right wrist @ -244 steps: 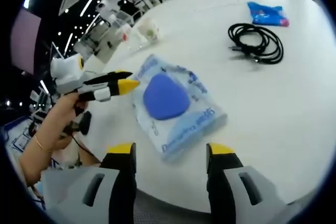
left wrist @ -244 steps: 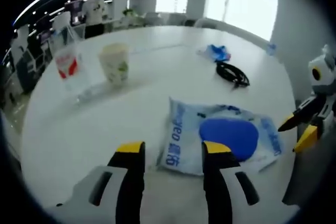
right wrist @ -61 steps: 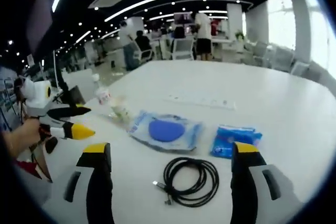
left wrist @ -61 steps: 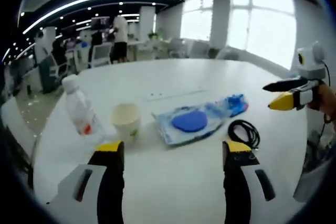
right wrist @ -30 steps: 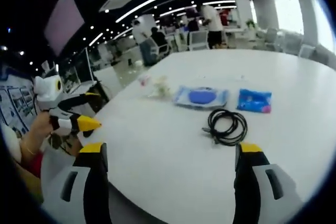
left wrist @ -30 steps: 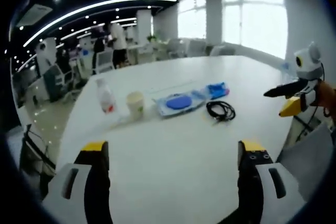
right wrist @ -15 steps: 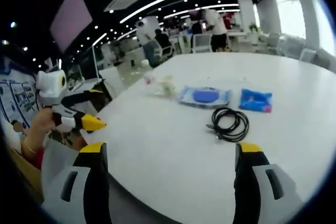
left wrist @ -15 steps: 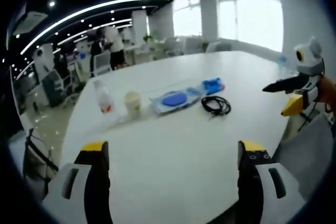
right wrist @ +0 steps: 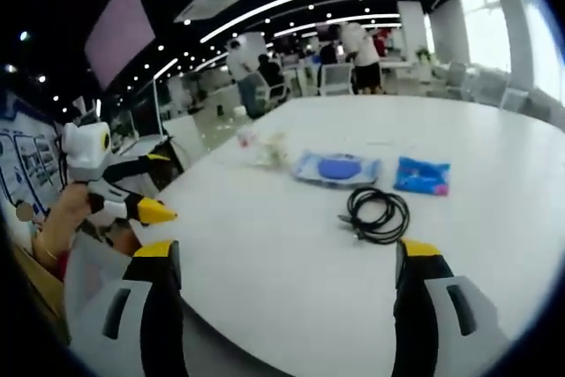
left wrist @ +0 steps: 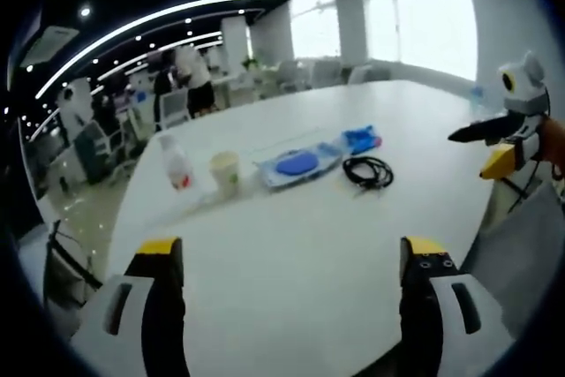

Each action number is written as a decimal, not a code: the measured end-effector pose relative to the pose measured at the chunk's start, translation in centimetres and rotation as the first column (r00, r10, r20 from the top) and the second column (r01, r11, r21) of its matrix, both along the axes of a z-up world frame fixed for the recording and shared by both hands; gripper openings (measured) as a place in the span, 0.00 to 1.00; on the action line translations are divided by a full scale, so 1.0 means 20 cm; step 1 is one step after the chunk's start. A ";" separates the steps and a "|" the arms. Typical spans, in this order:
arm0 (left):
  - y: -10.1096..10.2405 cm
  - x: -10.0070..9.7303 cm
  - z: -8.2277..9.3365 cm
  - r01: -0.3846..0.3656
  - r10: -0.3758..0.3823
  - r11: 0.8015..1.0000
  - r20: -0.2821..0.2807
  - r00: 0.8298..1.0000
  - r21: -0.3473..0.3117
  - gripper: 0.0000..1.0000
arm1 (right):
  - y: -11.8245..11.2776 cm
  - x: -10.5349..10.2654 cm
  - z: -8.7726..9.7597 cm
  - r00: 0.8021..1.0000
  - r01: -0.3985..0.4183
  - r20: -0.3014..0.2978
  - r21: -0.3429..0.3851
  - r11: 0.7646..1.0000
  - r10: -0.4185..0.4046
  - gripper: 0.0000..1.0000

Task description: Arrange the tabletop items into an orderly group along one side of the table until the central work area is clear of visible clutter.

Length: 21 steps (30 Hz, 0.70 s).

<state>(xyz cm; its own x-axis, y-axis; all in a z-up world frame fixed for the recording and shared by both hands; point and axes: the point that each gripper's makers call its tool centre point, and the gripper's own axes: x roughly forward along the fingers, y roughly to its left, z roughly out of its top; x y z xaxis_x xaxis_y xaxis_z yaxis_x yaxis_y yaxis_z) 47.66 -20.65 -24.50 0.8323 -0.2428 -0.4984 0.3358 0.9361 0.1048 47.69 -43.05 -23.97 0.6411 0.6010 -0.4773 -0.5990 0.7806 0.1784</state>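
Five items lined up on the white table

Left gripper view: one bottle (left wrist: pixel 178 168), one paper cup (left wrist: pixel 224 171), one blue-disc packet (left wrist: pixel 298 165), one small blue pouch (left wrist: pixel 361 139) and one black cable (left wrist: pixel 367 171) form a row across the table (left wrist: pixel 291 262). The left gripper (left wrist: pixel 284 250) gapes wide, empty; the row sits slightly nearer than a second ago.

Right gripper view: the same row, nothing blocking it; the right gripper (right wrist: pixel 284 253) is spread wide, empty.

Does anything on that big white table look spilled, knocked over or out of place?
Nothing stands out. The bottle and cup stand upright, the pouch and blue packet lie flat in the same row, and nothing has spilled. Only the black cable sits slightly nearer than that row, loosely coiled.
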 end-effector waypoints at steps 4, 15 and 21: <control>0.00 -0.01 -0.01 0.007 -0.007 1.000 -0.009 1.000 -0.003 0.99 | -0.01 0.01 -0.01 1.000 0.004 -0.002 -0.001 1.000 -0.004 1.00; 0.01 -0.01 -0.02 0.006 -0.006 1.000 -0.019 1.000 0.003 0.99 | -0.01 0.00 -0.01 1.000 -0.002 -0.003 -0.002 1.000 0.002 1.00; -0.02 -0.01 -0.03 0.029 -0.028 0.999 -0.024 0.999 0.016 0.99 | -0.01 -0.01 -0.02 1.000 -0.005 -0.014 -0.004 1.000 0.005 1.00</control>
